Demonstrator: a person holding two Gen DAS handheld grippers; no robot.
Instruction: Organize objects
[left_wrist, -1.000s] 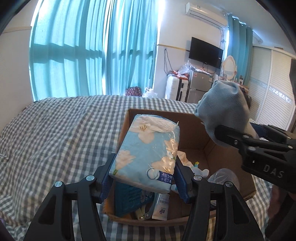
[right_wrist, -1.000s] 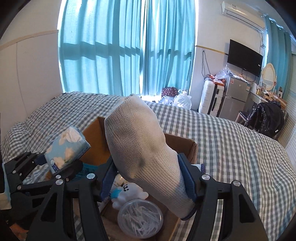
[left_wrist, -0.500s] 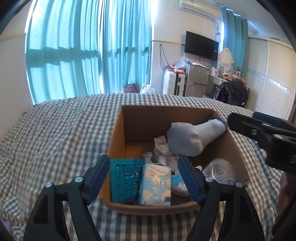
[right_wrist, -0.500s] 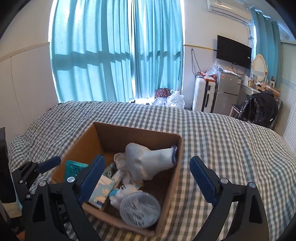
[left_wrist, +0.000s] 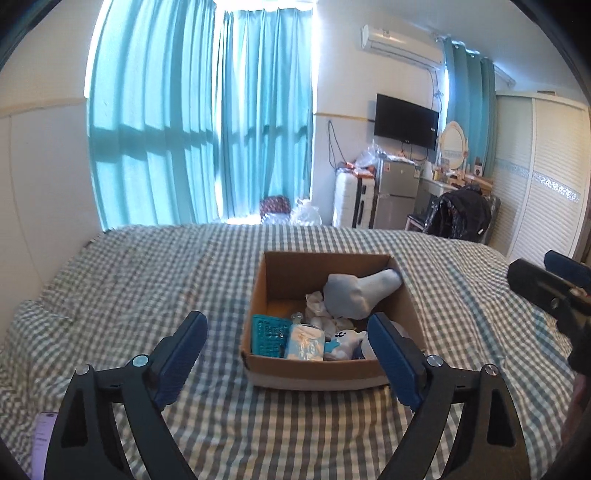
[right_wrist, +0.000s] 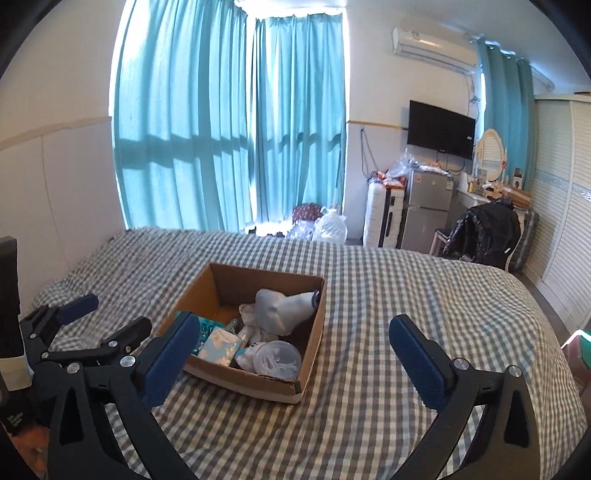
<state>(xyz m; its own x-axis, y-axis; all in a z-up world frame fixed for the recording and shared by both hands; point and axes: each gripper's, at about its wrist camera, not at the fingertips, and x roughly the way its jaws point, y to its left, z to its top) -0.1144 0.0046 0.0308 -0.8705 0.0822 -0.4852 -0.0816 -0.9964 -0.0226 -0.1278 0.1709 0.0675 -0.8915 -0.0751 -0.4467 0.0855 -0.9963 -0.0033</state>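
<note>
My left gripper (left_wrist: 286, 330) hangs above the checked bedspread (left_wrist: 147, 280), its two blue-padded fingers (left_wrist: 181, 354) spread wide with nothing between them. My right gripper (right_wrist: 291, 336) is in the same condition: fingers (right_wrist: 417, 360) far apart, holding nothing. In the right wrist view the left gripper shows at the near left edge, beside the box; in the left wrist view the right gripper shows at the right edge.

The cardboard box (left_wrist: 258, 295) sits on the bedspread ahead of both grippers, flaps open, apart from both sets of fingers.

Contents of the box:
- A grey-white sock (left_wrist: 354, 295) lies across the far right part, its cuff toward the right wall, resting on crumpled white material.
- A teal plastic basket (left_wrist: 267, 334) stands at the near left corner.
- A floral tissue pack (left_wrist: 304, 341) stands just right of the basket, against the near wall.
- A small white plush figure (left_wrist: 341, 339) lies right of the tissue pack.
- A clear round tub (right_wrist: 277, 360) sits at the near right corner, touching the plush figure.

Teal curtains (right_wrist: 229, 122) cover the window beyond the far end of the bed. A wall television (right_wrist: 439, 129) hangs at the far right.
</note>
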